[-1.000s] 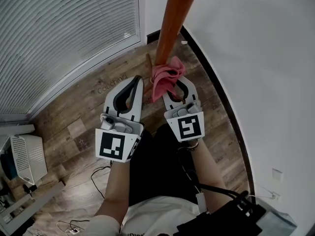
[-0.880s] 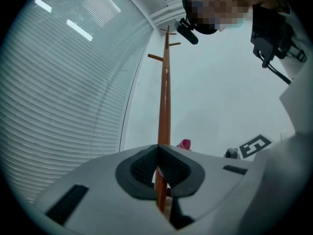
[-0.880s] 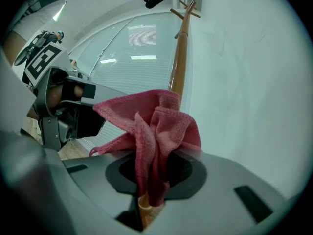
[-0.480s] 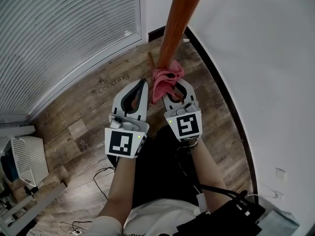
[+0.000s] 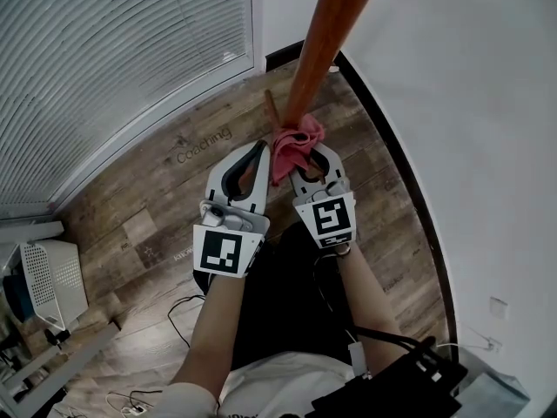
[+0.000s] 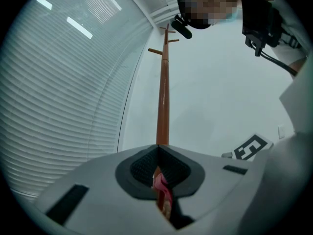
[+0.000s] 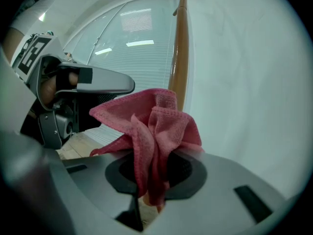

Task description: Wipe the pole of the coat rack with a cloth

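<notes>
The coat rack's orange-brown pole slants down from the top of the head view to the wooden floor. A pink cloth is bunched against the pole's lower part, with my right gripper shut on it. In the right gripper view the cloth rises out of the closed jaws, in front of the pole. My left gripper stands just left of the cloth, its tips together. In the left gripper view the pole rises straight ahead, and a strip of cloth shows through the slit between the jaws.
White window blinds fill the left side and a white wall with a dark baseboard runs along the right. A white slotted basket and loose cables lie on the floor at lower left. Pegs branch off the pole's top.
Both grippers have shifted a little up and to the right along the pole's base, with the cloth still in the right one. The left gripper has drawn closer to the cloth.
</notes>
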